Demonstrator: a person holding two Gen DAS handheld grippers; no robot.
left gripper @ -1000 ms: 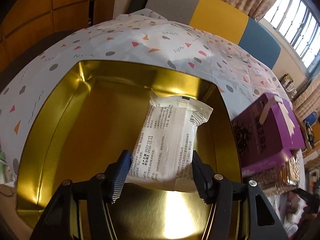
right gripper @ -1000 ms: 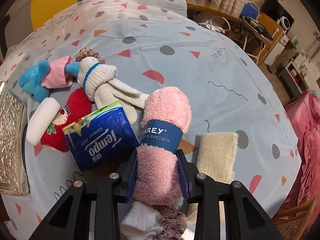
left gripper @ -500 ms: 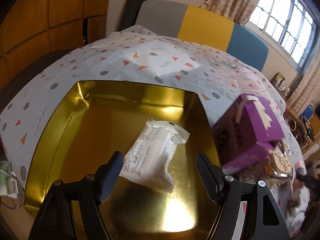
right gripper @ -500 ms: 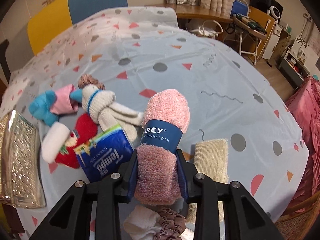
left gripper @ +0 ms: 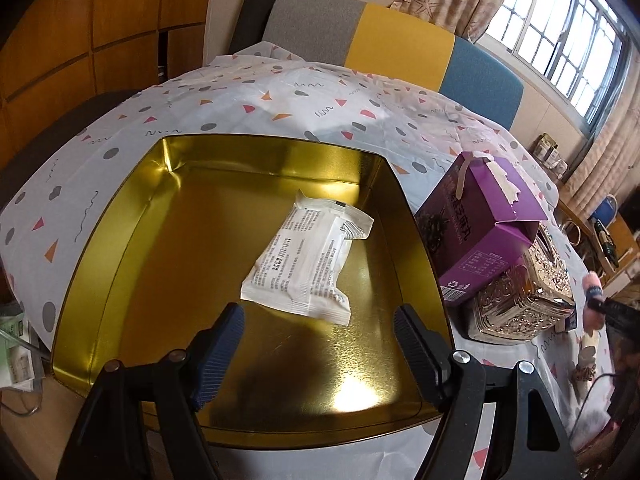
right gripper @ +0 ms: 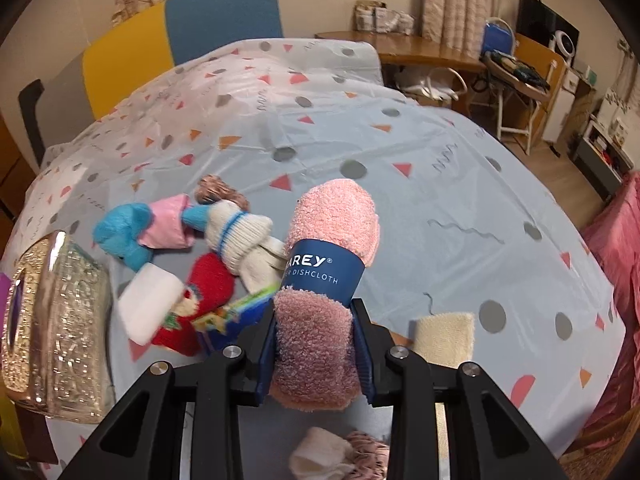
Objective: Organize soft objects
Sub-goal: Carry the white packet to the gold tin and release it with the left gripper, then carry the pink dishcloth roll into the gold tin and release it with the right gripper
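A white snack packet point(left gripper: 306, 266) lies inside the gold tin tray point(left gripper: 120, 232). My left gripper point(left gripper: 320, 326) is open and empty, held above the tray's near side, apart from the packet. My right gripper point(right gripper: 316, 334) is shut on a rolled pink dishcloth point(right gripper: 324, 276) with a blue band, lifted above the table. Below and left of it lie a blue-and-pink sock point(right gripper: 138, 232), a white sock bundle point(right gripper: 244, 234), a red-and-white sock point(right gripper: 180, 300) and a blue tissue pack point(right gripper: 236, 316), partly hidden by the gripper.
A purple carton point(left gripper: 480, 224) and an ornate silver tissue box point(left gripper: 524, 300) stand right of the tray; the box also shows in the right wrist view point(right gripper: 52, 328). A beige cloth point(right gripper: 444, 338) and a pink scrunchie point(right gripper: 368, 448) lie near the right gripper. Chairs stand behind the table.
My left gripper let go of the white packet, opened wide and drew back and up. My right gripper rose higher with the pink dishcloth.
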